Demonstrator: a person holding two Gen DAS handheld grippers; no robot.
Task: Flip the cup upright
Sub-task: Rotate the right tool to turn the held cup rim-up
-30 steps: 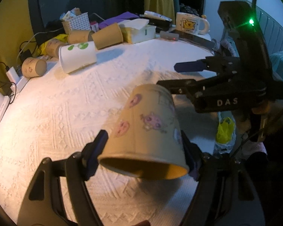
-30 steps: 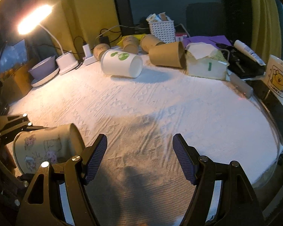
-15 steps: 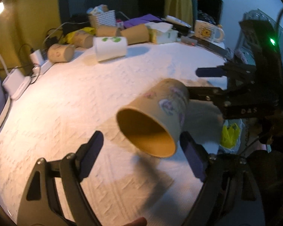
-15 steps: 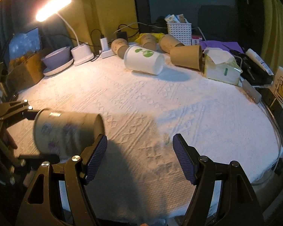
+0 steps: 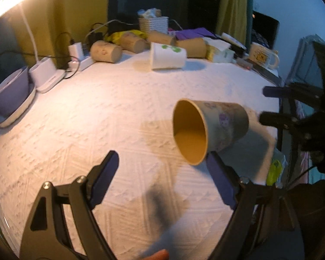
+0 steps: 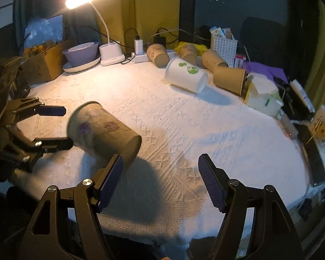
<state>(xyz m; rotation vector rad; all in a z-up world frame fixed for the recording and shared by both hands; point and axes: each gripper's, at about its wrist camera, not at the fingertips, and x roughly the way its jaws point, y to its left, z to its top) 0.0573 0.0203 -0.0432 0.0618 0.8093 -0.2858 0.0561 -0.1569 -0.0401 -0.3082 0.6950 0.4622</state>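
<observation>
Near the front edge of the white-clothed surface [image 6: 184, 117], the paper cup [image 5: 210, 130] with purple drawings lies on its side, its mouth turned toward the left tool [image 5: 162, 179] and its base toward the right. Neither tool grips it: the left tool's two pads are spread wide with nothing between them, and the cup looks to be just beyond its right pad. The right tool [image 6: 160, 179] is likewise released, pads well apart, with the cup's rim just beside its left pad. Blur on the cup suggests it is in motion, so I cannot tell whether it rests on the cloth or is falling. I judge the flip unfinished; the wide-open tools seem ready for a fresh grasp. Other cups [image 6: 186, 78] lie tipped over along the far edge, by the lamp [image 6: 110, 54].
</observation>
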